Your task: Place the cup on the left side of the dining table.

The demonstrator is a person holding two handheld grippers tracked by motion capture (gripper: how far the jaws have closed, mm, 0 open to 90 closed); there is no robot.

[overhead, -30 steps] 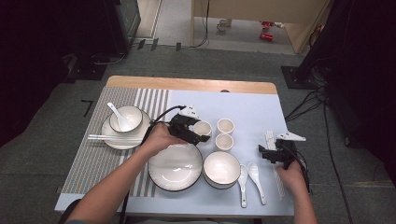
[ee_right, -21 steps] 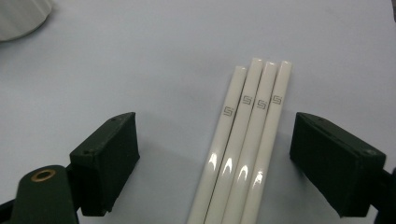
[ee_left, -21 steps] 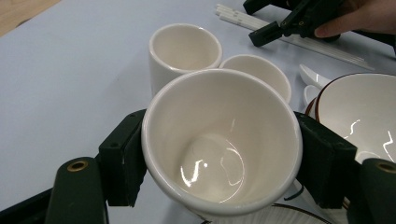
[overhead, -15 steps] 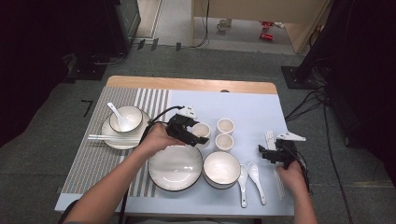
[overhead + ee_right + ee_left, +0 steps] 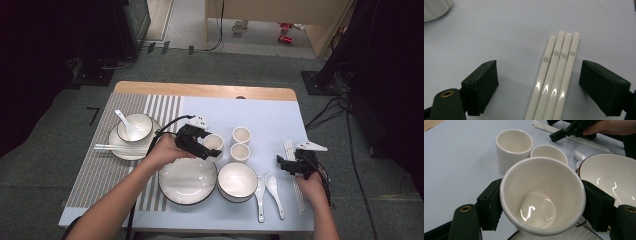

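Glossy white round cup [image 5: 541,195] between pads [image 5: 490,205]

You've got three cups [image 5: 241,135], two plates [image 5: 187,181], two bowls [image 5: 237,181], three spoons [image 5: 274,187], four loose chopsticks [image 5: 554,82], plus one pair [image 5: 114,147] on the left plate.

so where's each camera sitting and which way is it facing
high view: above the person's side, facing forward and down at the table; both forearms and hands show.
left gripper view: on the left gripper, facing along its fingers clamping a cup.
right gripper view: on the right gripper, facing down at four chopsticks.
Shared: high and left gripper views show that cup.
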